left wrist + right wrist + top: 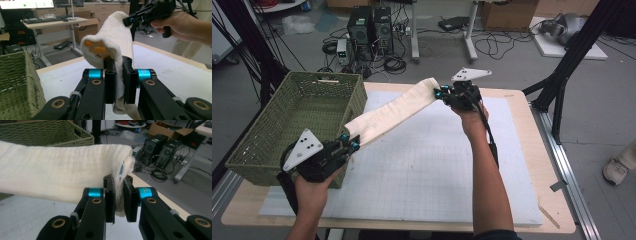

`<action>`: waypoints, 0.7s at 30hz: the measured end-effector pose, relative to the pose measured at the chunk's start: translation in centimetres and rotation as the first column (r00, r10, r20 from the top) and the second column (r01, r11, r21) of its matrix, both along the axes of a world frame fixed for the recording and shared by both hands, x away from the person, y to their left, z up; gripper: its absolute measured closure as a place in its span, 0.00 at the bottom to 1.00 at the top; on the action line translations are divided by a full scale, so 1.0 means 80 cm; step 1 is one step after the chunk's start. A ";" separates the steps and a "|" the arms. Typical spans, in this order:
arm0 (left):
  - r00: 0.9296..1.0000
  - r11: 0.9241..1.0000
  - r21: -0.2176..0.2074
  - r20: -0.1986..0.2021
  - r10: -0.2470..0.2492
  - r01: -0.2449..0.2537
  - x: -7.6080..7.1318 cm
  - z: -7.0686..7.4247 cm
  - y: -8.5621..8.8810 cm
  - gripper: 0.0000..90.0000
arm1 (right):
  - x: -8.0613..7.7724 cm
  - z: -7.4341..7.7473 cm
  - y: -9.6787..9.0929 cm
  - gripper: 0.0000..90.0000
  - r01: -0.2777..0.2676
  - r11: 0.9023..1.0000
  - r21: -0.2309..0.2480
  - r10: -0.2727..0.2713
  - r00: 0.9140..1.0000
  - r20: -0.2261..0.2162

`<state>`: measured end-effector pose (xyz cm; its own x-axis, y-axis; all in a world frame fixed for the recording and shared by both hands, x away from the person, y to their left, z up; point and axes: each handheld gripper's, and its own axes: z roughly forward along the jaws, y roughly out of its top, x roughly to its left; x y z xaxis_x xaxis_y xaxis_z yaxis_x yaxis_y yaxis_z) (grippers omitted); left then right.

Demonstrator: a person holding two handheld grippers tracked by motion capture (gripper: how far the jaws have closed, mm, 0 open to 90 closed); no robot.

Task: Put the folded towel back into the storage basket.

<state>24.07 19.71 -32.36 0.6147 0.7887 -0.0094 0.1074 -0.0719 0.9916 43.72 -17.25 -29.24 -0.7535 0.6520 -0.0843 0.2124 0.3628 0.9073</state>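
Both grippers, left (348, 140) and right (443, 93), had jaws clamped on the folded cream cloth (389, 116), stretching it beside the green basket (272, 145) at frame left.

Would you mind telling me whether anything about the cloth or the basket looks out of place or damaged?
Nothing stands out. The folded cream cloth hangs clear of the white mat, clamped at one end by the left hand-held gripper and at the other by the right hand-held gripper. The green basket sits upright and intact.

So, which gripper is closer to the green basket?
Left. The left gripper holds one end of the cloth right beside the basket, at its near right corner. The right gripper holds the other end, far to the basket's right.
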 end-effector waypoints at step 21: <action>0.997 0.996 -0.023 0.004 0.082 -0.082 -0.006 0.002 0.038 0.92 | 0.037 0.015 0.076 0.91 -0.058 0.998 -0.009 0.058 0.998 0.022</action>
<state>23.55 22.72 -32.19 0.5483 0.8359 -0.0246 0.1069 -0.0409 0.9934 46.67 -11.16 -28.00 -0.7881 0.6062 -0.1063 0.1709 0.3815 0.9084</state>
